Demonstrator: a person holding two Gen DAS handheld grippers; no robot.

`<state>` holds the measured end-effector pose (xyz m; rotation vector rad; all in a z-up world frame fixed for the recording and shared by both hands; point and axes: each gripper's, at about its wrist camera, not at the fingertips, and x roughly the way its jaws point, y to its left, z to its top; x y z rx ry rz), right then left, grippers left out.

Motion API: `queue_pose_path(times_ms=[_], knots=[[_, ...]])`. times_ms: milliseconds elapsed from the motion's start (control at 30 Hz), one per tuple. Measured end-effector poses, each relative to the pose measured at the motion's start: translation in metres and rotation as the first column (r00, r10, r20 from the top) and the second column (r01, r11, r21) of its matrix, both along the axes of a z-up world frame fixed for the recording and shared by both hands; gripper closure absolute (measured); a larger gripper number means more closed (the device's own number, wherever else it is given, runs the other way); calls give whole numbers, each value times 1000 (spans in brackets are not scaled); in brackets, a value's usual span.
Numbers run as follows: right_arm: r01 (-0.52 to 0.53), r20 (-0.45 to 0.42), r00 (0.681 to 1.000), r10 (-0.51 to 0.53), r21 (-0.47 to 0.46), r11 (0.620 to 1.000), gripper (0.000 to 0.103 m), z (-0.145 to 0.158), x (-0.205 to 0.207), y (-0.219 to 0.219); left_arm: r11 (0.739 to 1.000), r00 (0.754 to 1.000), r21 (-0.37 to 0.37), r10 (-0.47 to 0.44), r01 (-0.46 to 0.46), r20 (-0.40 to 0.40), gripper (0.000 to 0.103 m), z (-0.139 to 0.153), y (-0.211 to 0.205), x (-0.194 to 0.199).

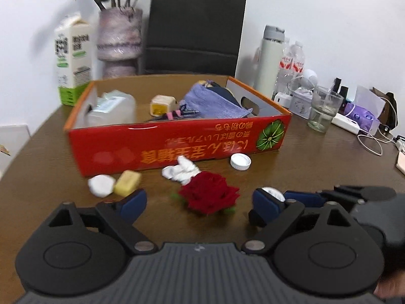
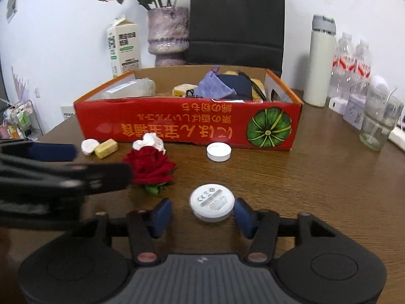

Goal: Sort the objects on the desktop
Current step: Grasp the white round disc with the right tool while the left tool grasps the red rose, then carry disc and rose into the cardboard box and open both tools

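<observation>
A red fabric rose [image 1: 208,197] lies on the brown table between the wide-apart blue pads of my left gripper [image 1: 200,204], which is open and touches nothing. My right gripper [image 2: 202,212] is open around a white round disc [image 2: 212,201]. Its right pad is at the disc's edge, and a gap shows on the left side. Behind stands a red cardboard box [image 1: 177,147] holding a purple cloth [image 1: 212,101] and other items. In front of the box lie a white cap [image 2: 219,152], crumpled tissue [image 2: 150,140], a yellow block [image 2: 106,148] and a white wad [image 2: 89,146].
At the back stand a milk carton [image 2: 124,48], a vase of dried flowers [image 2: 168,35] and a black bag [image 2: 236,20]. To the right are a white flask [image 2: 320,63], water bottles [image 2: 351,60], a glass [image 2: 379,119] and a power strip with cables [image 1: 349,124].
</observation>
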<state>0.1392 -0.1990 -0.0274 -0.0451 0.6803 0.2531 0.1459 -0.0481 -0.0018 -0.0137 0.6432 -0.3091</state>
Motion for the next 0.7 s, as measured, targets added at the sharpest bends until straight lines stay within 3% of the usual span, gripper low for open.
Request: queue_pose_path(times_ms=[33,267,467,700], knots=[[6,6,1000,-6,-4,1000,64,0,1,-1,1000,1000,1,5,-5,-12,18,-3,-4,8],[30,18,999,-31,57,998,65,-2,2,-14,999,999,-29,30,-31,-30,71,-14,-7,23],[20,43,999,-23,65,998,65,11,-6,-16,999,999,-29,27,-26,32,82,-1,0,-6],[12,201,979,-43,156,988,65,77,-28,-31,992,984,-114,72,-54,162,83,54,28,-25]])
